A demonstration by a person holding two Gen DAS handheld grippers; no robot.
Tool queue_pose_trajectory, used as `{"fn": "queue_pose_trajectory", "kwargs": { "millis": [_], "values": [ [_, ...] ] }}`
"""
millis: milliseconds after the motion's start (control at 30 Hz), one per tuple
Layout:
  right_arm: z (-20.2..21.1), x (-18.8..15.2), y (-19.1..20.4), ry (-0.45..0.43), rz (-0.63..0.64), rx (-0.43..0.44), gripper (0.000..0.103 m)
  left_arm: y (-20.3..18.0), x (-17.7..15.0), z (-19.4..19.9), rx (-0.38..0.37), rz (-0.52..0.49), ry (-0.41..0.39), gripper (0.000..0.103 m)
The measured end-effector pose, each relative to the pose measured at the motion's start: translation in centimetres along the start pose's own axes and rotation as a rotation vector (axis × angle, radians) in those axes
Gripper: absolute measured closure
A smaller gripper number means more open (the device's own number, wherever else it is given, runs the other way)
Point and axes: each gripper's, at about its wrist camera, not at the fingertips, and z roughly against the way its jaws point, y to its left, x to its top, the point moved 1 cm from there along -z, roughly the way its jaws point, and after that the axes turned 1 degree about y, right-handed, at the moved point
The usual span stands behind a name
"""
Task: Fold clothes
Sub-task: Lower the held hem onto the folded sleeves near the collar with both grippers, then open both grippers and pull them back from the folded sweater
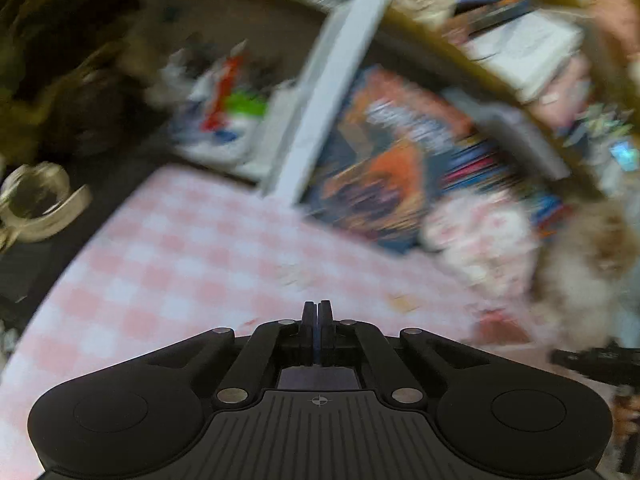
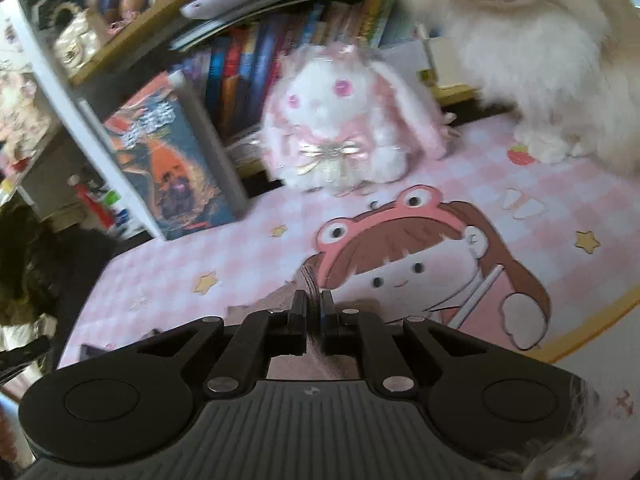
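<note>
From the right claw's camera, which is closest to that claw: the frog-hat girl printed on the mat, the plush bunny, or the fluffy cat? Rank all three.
1. Frog-hat girl print: just ahead of the right claw, slightly to its right on the pink checked mat.
2. Plush bunny: farther back, centre, against the books.
3. Fluffy cat: upper right. Its front paws sit about level with the bunny, so these two are nearly tied.

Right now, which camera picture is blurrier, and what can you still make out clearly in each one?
Left wrist view is blurrier: the bookshelf and checked cloth smear with motion; only the shut left gripper looks sharp. Right wrist view is clearer: the plush rabbit, the cat and the cartoon girl print read well; edges bend from the fisheye, and the right gripper pinches brownish fabric.
</note>
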Motion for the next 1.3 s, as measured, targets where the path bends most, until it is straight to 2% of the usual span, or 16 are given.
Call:
{"fn": "queue_pose_trajectory", "kwargs": {
  "millis": [67, 133, 200, 267, 300, 433, 533, 567, 600, 667, 800, 833, 900, 1100, 1167, 1300],
  "values": [
    [-1.6, -0.4, -0.4, 0.054, 0.022, -0.066, 0.096, 0.2, -0.4, -0.7, 0.015, -0.010, 0.042, 0.103],
    [-2.8, -0.9, -0.3, 0.086, 0.075, -0.115, 0.085, -0.2, -0.6, -0.2, -0.027, -0.021, 0.027, 0.101],
    [-3.0, -1.0, -0.3, 0.080, 0.104, -0.149, 0.074, -0.9, -0.8, 0.4, -0.090, -0.047, 0.020, 0.084],
    [-2.6, -0.9, -0.5, 0.069, 0.101, -0.170, 0.066, -1.8, -1.0, 0.3, -0.108, -0.101, 0.031, 0.069],
    [-2.2, -0.9, -0.6, 0.058, 0.093, -0.178, 0.063, -2.2, -1.1, 0.0, -0.104, -0.125, 0.037, 0.068],
    [0.0, -1.4, -0.5, 0.025, 0.049, -0.178, 0.064, -2.6, -1.8, -1.8, -0.052, -0.167, 0.088, 0.068],
    [0.5, -2.1, -0.3, 0.034, 0.052, -0.185, 0.069, -2.4, -2.1, -2.3, -0.058, -0.175, 0.104, 0.070],
    [0.4, -2.4, -0.3, 0.047, 0.052, -0.191, 0.072, -2.3, -2.2, -2.3, -0.069, -0.183, 0.109, 0.078],
    [0.4, -2.6, -0.3, 0.059, 0.053, -0.197, 0.079, -2.3, -2.2, -2.2, -0.084, -0.196, 0.111, 0.098],
    [0.0, -3.1, -0.4, 0.074, 0.045, -0.195, 0.084, -2.2, -1.9, -1.1, -0.115, -0.197, 0.070, 0.099],
    [-0.4, -3.3, -0.4, 0.067, 0.017, -0.191, 0.086, -0.8, -1.6, -0.1, -0.082, -0.084, 0.015, 0.099],
    [-0.4, -3.3, -0.5, 0.067, 0.010, -0.183, 0.086, -0.3, -1.8, -1.0, -0.051, -0.062, 0.050, 0.099],
    [-0.7, -3.4, -0.5, 0.071, 0.003, -0.174, 0.086, -0.1, -2.8, -3.2, 0.003, -0.098, 0.123, 0.098],
    [-0.9, -3.4, 0.2, 0.079, 0.045, -0.201, 0.086, 0.0, -2.9, -2.9, 0.005, -0.102, 0.095, 0.090],
    [-0.5, -3.3, 0.6, 0.068, 0.074, -0.212, 0.085, -0.3, -2.6, -1.8, 0.020, -0.106, 0.057, 0.082],
    [1.6, -3.3, 1.4, 0.015, 0.123, -0.190, 0.067, -1.1, -2.5, 1.2, 0.006, -0.132, -0.005, 0.072]
  ]
}}
